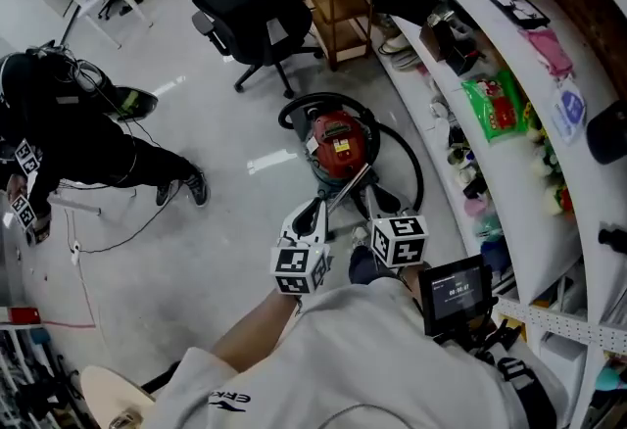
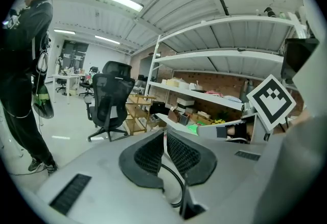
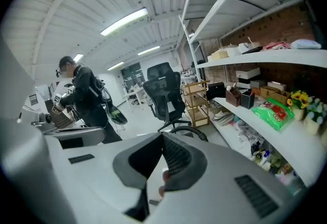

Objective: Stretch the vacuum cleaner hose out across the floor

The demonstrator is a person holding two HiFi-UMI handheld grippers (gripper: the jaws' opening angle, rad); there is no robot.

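Head view shows the hose (image 1: pixel 418 172) looped round the vacuum (image 1: pixel 338 138) on the floor (image 1: pixel 216 251) by the shelves (image 1: pixel 534 241), just ahead of the left gripper (image 1: pixel 315 213) and right gripper (image 1: pixel 370 208), both with jaws pressed together on nothing, the right likely nearer its loop.

Shirt (image 1: pixel 372 358): pale grey, short sleeve, dark logo (image 1: pixel 228 401) at left.
Left gripper (image 2: pixel 164 138), right gripper (image 3: pixel 161 149): grey moulded shells, slotted vents, black ribbed pads (image 2: pixel 184 154).
Left marker cube (image 1: pixel 301 265), right marker cube (image 1: pixel 400 239): white, black squares.
1 thin black cable (image 2: pixel 176 179) below left pads.
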